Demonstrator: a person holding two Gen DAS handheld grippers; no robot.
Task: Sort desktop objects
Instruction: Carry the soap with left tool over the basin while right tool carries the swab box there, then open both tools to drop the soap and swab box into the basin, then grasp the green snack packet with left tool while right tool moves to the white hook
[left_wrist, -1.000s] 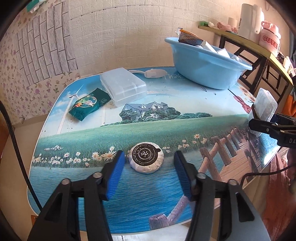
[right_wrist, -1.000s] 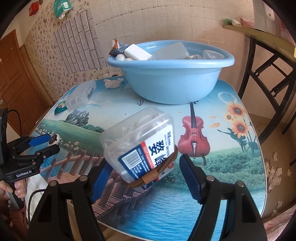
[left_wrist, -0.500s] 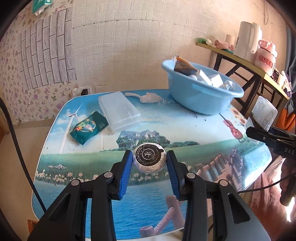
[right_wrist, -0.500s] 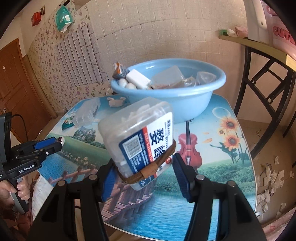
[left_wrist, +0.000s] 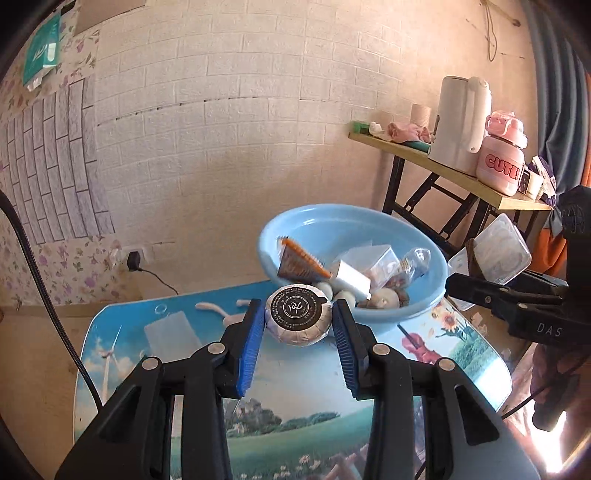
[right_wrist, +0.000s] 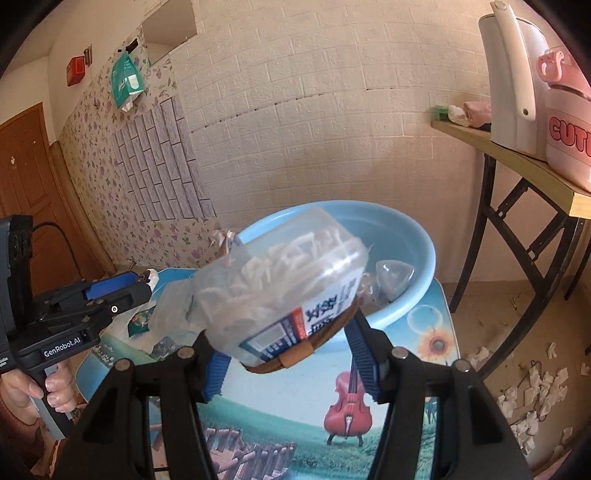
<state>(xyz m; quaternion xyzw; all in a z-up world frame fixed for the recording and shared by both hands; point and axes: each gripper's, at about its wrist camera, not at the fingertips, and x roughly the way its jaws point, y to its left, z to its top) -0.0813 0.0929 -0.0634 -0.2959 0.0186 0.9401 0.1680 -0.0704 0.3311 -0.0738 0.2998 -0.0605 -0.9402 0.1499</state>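
My left tongs (left_wrist: 299, 325) pinched the round soap (left_wrist: 298, 319), label facing me, above the desk (left_wrist: 122, 332). Right tongs (right_wrist: 291, 350) clamped the tilted plastic box (right_wrist: 280, 284) near the blue basin (right_wrist: 413, 236).

Counter (left_wrist: 110, 354): top printed with a landscape scene, violin and sunflowers toward its right edge. Blue plastic basin (left_wrist: 280, 229) sits at the far right corner, loaded with small packaged items. Clear lidded box (left_wrist: 168, 334) lies flat near the far left corner. White bone-shaped item (left_wrist: 218, 310) lies along the far edge, between box and basin. Green snack packet (right_wrist: 140, 321) near the left edge, partly hidden.
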